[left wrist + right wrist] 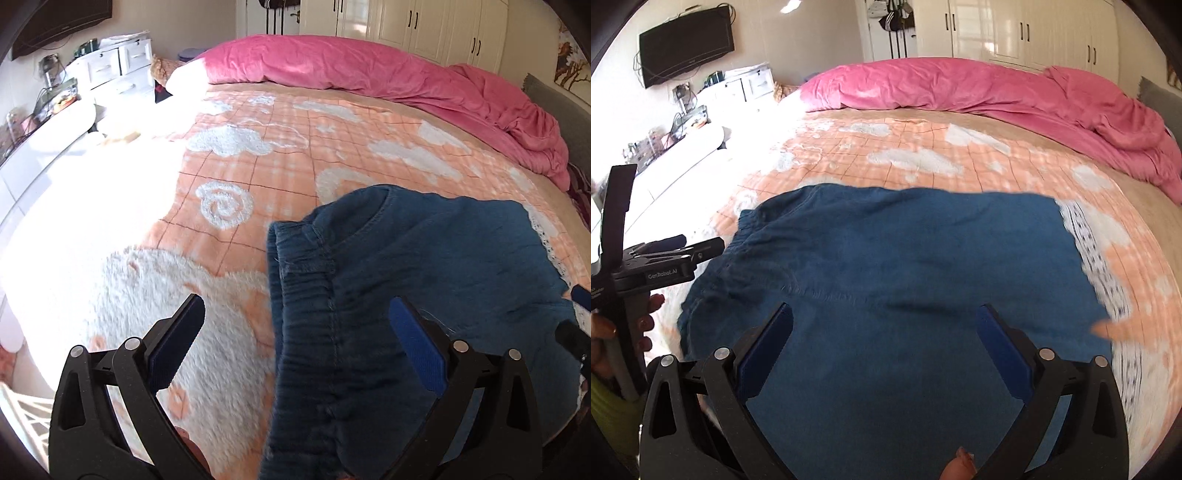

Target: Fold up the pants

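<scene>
The blue denim pants [894, 266] lie folded flat on the peach and white blanket [258, 147]. In the left wrist view the elastic waistband [303, 295] is at the left end of the pants [424, 258]. My left gripper [297, 314] is open and empty above the waistband; it also shows at the left edge of the right wrist view [683, 245]. My right gripper [884, 317] is open and empty above the middle of the pants. A white lace hem [1093, 258] shows along the right edge of the pants.
A pink duvet [960, 85] is bunched along the far side of the bed. A white dresser [114, 62] and a wall TV [687, 44] stand to the left. White wardrobes [1034, 33] line the back wall. The blanket [923, 147] stretches beyond the pants.
</scene>
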